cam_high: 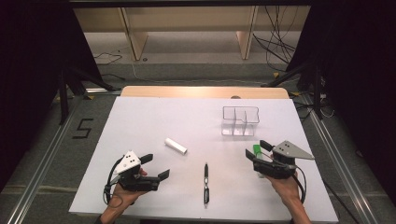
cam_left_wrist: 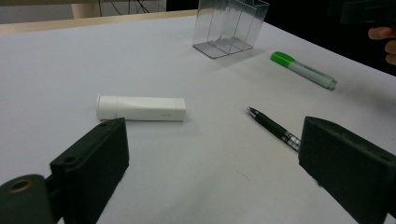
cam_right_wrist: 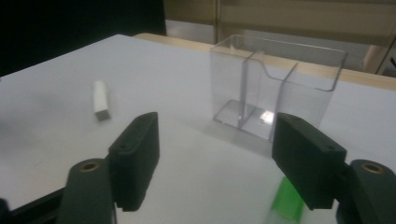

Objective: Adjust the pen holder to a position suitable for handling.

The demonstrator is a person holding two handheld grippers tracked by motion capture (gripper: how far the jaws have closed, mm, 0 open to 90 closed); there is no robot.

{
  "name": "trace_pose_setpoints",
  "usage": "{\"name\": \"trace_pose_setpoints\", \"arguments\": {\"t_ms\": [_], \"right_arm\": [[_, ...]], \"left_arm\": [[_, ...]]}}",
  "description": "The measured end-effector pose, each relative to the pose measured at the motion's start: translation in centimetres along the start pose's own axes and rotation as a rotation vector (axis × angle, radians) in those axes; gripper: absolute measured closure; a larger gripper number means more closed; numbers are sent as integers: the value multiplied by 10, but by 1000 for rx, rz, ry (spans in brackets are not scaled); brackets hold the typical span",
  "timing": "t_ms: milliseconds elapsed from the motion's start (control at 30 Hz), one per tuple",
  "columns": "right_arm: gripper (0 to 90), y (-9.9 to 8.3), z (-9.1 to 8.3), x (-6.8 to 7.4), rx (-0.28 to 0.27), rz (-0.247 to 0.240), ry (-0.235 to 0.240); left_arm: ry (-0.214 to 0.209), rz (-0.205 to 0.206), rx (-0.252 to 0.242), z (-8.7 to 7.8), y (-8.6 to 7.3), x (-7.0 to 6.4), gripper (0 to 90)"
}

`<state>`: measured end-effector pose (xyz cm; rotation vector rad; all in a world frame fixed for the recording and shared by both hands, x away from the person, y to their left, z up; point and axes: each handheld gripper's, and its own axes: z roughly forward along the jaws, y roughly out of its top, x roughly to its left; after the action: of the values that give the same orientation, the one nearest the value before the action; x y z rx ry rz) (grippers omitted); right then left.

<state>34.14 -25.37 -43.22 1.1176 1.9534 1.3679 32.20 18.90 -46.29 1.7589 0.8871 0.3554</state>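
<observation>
My left gripper (cam_high: pixel 155 166) stands open at the table's front left, held in a hand, with nothing between its jaws (cam_left_wrist: pixel 219 172). Ahead of it lie a white capped tube (cam_high: pixel 175 146) (cam_left_wrist: pixel 140 108) and a black pen (cam_high: pixel 206 183) (cam_left_wrist: pixel 273 128). My right gripper (cam_high: pixel 257 150) is open at the front right, low over a green-capped highlighter (cam_high: pixel 256 149) (cam_left_wrist: pixel 303 70). In the right gripper view the green cap (cam_right_wrist: pixel 286 203) lies blurred beneath the right jaw, and the gap between the jaws (cam_right_wrist: pixel 222 161) is empty. A clear plastic organizer (cam_high: pixel 240 120) (cam_right_wrist: pixel 275 88) stands upright beyond it.
The white table top (cam_high: pixel 140 121) ends in a wooden strip (cam_high: pixel 205 91) at the far side. The organizer (cam_left_wrist: pixel 231 25) has several empty compartments. The white tube (cam_right_wrist: pixel 100 99) lies well left of the organizer. Cables and stands sit on the floor around the table.
</observation>
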Motion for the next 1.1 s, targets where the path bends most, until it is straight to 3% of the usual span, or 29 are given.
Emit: {"name": "trace_pose_setpoints", "arguments": {"t_ms": [233,333,400,433,567,833,1100], "right_arm": [[554,7,15,-27,28,40,-102],[655,9,21,-41,33,72,-131],[676,9,22,-44,36,80,-141],[732,10,28,-55,46,97,-164],[842,9,40,-75,72,122,-183],[900,6,66,-101,145,146,-211],[900,7,83,-112,167,172,-189]], "left_arm": [[3,2,3,0,0,1,83],[5,1,4,0,0,1,83],[8,1,7,1,0,1,84],[10,1,12,1,0,1,84],[21,0,32,2,-1,2,84],[23,-6,30,2,-1,3,85],[24,-3,32,2,-1,3,85]]}}
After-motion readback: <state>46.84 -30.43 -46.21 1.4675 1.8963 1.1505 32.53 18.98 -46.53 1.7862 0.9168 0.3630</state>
